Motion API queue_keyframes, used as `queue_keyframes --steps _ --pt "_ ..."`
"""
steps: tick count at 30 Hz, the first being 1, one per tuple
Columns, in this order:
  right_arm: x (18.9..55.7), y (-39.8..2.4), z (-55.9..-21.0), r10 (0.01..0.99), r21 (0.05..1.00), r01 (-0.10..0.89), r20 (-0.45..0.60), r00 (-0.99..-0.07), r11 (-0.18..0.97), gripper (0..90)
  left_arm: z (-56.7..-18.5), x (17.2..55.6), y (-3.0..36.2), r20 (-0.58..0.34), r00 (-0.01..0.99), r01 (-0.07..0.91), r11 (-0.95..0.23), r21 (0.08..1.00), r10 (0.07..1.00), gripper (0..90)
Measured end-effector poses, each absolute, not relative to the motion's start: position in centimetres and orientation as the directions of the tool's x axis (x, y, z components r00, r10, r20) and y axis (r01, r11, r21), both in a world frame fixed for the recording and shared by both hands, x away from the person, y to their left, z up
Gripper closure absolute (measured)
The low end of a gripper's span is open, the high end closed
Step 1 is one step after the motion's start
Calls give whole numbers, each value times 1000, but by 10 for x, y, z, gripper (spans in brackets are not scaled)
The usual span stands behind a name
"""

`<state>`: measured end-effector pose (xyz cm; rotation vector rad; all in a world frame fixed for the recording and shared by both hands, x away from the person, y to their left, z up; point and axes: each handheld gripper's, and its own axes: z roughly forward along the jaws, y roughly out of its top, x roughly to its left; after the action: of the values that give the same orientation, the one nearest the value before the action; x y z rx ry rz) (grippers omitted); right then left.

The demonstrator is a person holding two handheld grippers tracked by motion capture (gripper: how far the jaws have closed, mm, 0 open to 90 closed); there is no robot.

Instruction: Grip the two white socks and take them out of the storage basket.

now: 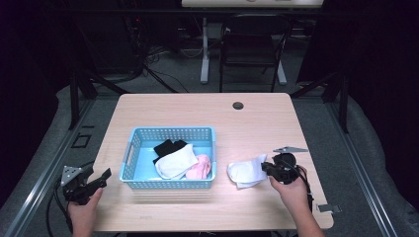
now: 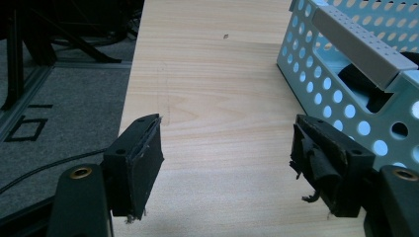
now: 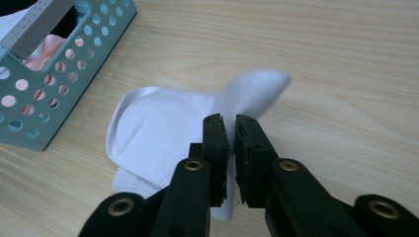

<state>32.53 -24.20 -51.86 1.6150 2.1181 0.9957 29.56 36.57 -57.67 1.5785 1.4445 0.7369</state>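
1. Left gripper [image 1: 104, 175]: held at the near left table edge, just left of the basket [image 1: 170, 131]. In the left gripper view its jaws stand wide apart with bare table [image 2: 212, 74] between them. Released, idle.
2. Right gripper [image 1: 265, 168]: at the near right, tips over the right end of the loose sock [image 1: 244, 173]. In the right gripper view the jaws are parted by a thin slit. No cloth is seen in the slit, so I read it as let go, not clenched.
3. Loose sock [image 3: 158, 123]: white, lying flat on the table just right of the basket and apart from it. One end is blurred.
4. Basket, mid-table: holds a white sock [image 1: 175, 162], a pink sock [image 1: 200, 167] at its right and a black sock [image 1: 169, 146] behind.
5. Far table: bare except for a cable hole [image 1: 238, 105].
6. Judgement: one sock is out and three are in, so the work reads as about a quarter done if socks are coming out, with three left to lift. If they are going in, only this one is left. The slack jaws on a flat sock favour the first reading.
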Motion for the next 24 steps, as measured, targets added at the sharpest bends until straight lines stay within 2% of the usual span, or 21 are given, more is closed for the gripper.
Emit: queue_keyframes --steps 7,12,24 --pt "325 -238 -511 926 699 694 123 -356 174 664 -576 299 363 -121 164 480 28 877 979 278" --pt "324 -230 -502 919 700 684 103 -381 205 606 -576 300 364 -123 164 481 29 876 979 278" --pt "333 -188 -469 879 719 642 93 -468 266 565 -576 299 365 -125 166 477 32 878 978 278"
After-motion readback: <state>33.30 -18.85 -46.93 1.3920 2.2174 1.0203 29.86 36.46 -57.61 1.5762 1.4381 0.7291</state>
